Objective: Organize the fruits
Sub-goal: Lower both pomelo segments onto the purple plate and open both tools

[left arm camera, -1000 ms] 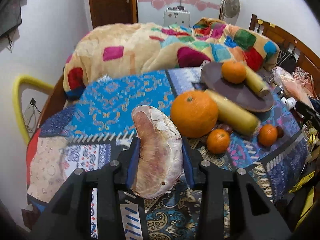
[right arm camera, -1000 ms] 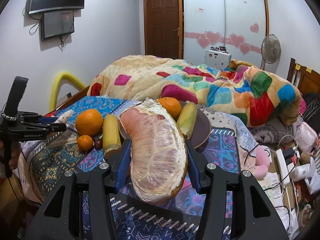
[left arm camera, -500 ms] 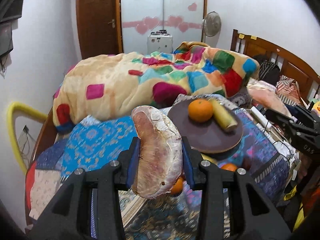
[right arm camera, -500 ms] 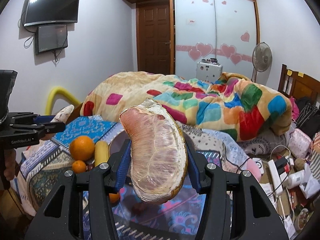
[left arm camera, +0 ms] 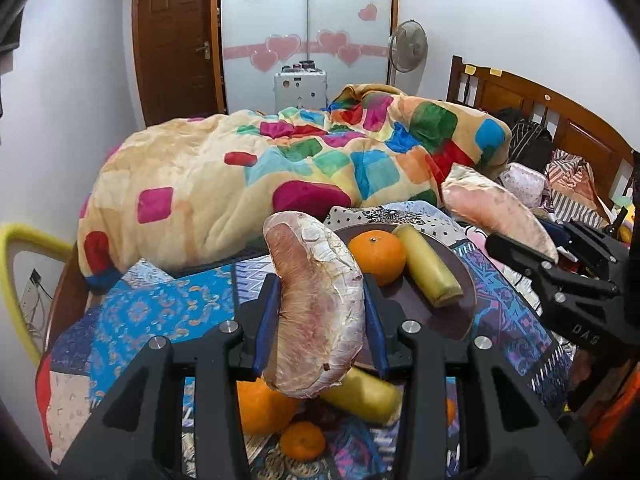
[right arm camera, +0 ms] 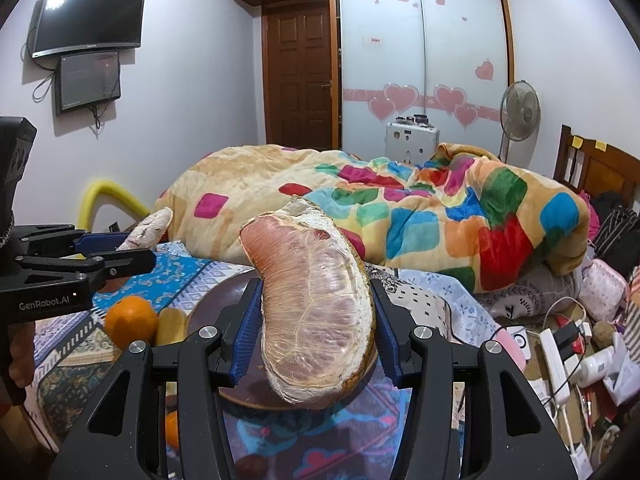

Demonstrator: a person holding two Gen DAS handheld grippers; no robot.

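The left gripper (left arm camera: 320, 316), black with blue pads, clamps a large peeled pomelo segment (left arm camera: 316, 308), pinkish with white pith, its jaws narrowed onto the segment's two flat sides. The segment stands nearly upright, raised above the patterned blue bedspread (left arm camera: 160, 312). Just beyond it, to the right, a round dark brown plate (left arm camera: 460, 300) lies on the bedspread and carries a round orange (left arm camera: 377, 256) with a yellowish peeled banana-like piece (left arm camera: 426, 272) touching it on the right. Below the held segment, near the camera, lie a bigger orange (left arm camera: 264, 408), a small mandarin (left arm camera: 302, 440) and a second yellowish piece (left arm camera: 360, 396), all off the plate.

The right gripper (right arm camera: 312, 332), of the same make, grips a second peeled pomelo segment (right arm camera: 316, 312), broader and pink-fleshed, its jaws likewise partly closed and pressing on both sides. This segment hangs above the brown plate (right arm camera: 212, 304), whose near rim shows beneath it. In the left wrist view the right gripper (left arm camera: 560, 264) enters from the right edge with its segment (left arm camera: 496, 212) held high, beyond the plate's right side. In the right wrist view the left gripper (right arm camera: 116, 254) comes in from the left, its segment's tip (right arm camera: 150, 228) poking past the fingers; an orange (right arm camera: 130, 320) lies below it.

A crumpled fleece blanket with coloured squares (right arm camera: 400, 216) fills the far side of the bed.
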